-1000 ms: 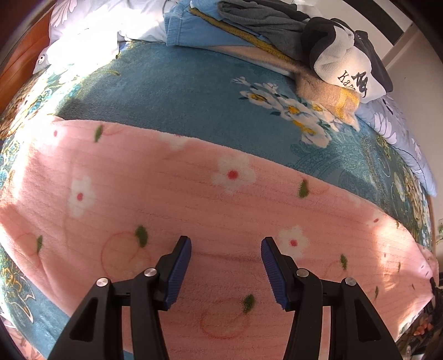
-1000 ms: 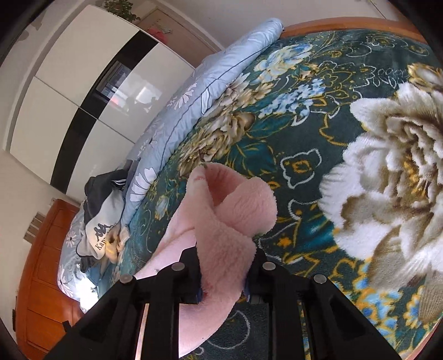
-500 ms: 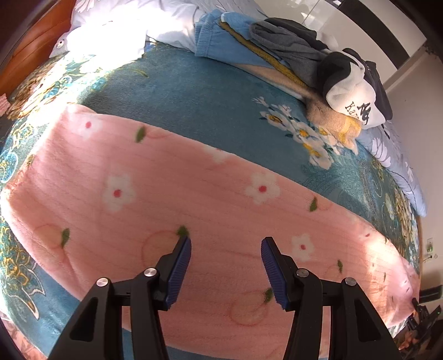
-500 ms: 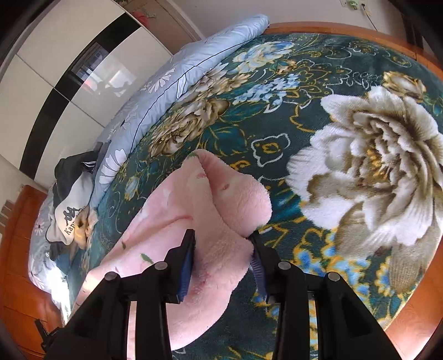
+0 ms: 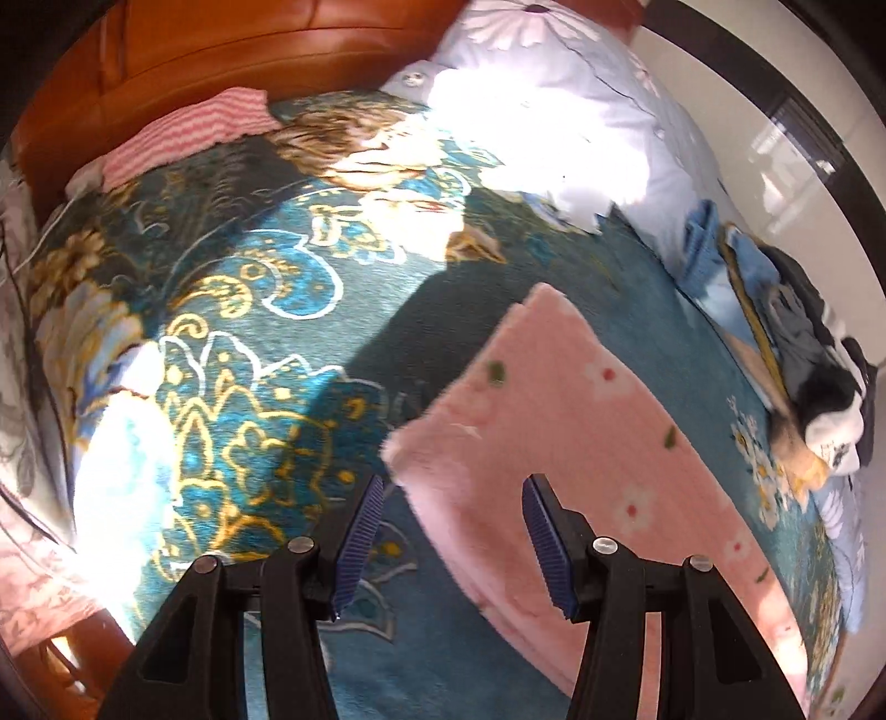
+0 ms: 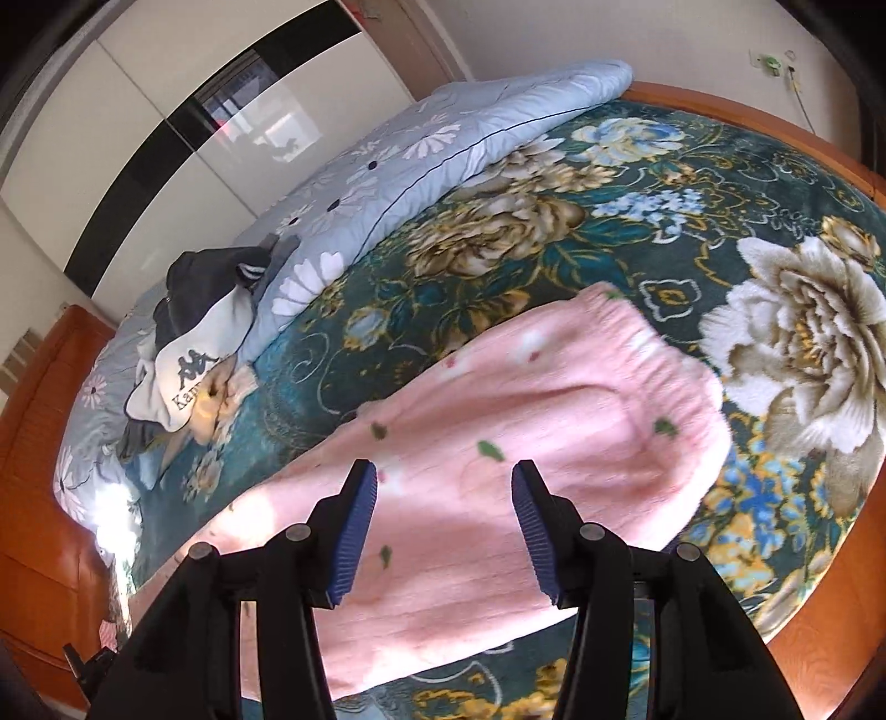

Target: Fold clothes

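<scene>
Pink fleece trousers with small flowers (image 5: 581, 443) lie flat on the teal floral bedspread (image 5: 249, 332). In the left wrist view I see their leg-end corner just ahead. My left gripper (image 5: 451, 540) is open and empty, hovering over that near corner. In the right wrist view the trousers (image 6: 498, 454) stretch across the bed with the elastic waistband at the right. My right gripper (image 6: 443, 531) is open and empty above the cloth near the waist.
A pile of clothes with a black and white Kappa top (image 6: 188, 365) lies by a light blue quilt (image 6: 443, 144) at the far side. A pink striped cloth (image 5: 188, 133) lies by the wooden headboard (image 5: 166, 50). The wooden bed edge (image 6: 819, 653) runs at the right.
My right gripper has opened and let go of the waist end, which now lies flat. My left gripper has swung left from the trousers' middle to their leg-end corner.
</scene>
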A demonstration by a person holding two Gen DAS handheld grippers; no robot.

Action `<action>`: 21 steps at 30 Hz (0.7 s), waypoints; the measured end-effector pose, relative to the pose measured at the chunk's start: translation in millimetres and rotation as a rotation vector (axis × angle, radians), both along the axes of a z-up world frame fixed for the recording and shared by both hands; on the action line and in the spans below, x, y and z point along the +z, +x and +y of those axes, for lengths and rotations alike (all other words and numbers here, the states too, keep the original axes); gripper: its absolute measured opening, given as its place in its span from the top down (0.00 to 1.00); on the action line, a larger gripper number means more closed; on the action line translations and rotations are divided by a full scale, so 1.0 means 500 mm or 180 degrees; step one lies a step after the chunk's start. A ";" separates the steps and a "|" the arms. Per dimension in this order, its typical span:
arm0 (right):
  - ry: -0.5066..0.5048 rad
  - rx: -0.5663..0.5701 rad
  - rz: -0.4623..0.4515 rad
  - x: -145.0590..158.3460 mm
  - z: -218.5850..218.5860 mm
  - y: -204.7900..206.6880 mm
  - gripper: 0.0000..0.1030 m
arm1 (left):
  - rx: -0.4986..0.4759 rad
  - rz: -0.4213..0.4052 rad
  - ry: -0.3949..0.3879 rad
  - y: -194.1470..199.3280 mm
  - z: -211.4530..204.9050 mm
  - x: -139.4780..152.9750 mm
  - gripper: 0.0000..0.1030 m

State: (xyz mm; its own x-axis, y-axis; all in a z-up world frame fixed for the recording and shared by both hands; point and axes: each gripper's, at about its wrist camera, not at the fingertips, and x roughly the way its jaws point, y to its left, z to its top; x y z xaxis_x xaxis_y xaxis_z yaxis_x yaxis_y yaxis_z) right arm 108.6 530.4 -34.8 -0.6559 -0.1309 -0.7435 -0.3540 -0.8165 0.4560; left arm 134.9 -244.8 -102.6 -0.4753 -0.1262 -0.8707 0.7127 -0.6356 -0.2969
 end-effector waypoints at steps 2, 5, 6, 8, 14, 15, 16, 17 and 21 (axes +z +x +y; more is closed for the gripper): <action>-0.0132 0.0155 0.0020 -0.010 -0.048 -0.017 0.49 | 0.0153 0.0005 0.0133 0.029 -0.032 -0.023 0.45; -0.0243 0.0378 0.0000 -0.027 -0.119 -0.042 0.49 | 0.0232 0.0148 0.0474 0.057 -0.059 -0.056 0.45; -0.0255 0.0447 -0.0023 -0.033 -0.142 -0.049 0.49 | 0.0237 0.0212 0.0581 0.059 -0.063 -0.064 0.45; -0.0304 0.0570 -0.0063 -0.047 -0.187 -0.062 0.49 | 0.0192 0.0272 0.0643 0.051 -0.063 -0.073 0.45; -0.0287 0.0889 -0.0257 -0.099 -0.306 -0.060 0.42 | 0.0030 0.0590 0.0953 0.030 -0.052 -0.084 0.45; -0.0244 0.0926 -0.0307 -0.109 -0.321 -0.058 0.42 | -0.0034 0.0614 0.0949 0.023 -0.046 -0.083 0.44; -0.0237 0.0971 -0.0336 -0.118 -0.335 -0.054 0.42 | -0.0080 0.0600 0.0915 0.015 -0.042 -0.083 0.44; -0.0216 0.1002 -0.0376 -0.126 -0.347 -0.052 0.42 | -0.0075 0.0564 0.0910 0.010 -0.041 -0.087 0.42; -0.0194 0.1055 -0.0433 -0.145 -0.375 -0.040 0.42 | -0.0034 0.0568 0.0915 0.004 -0.044 -0.096 0.42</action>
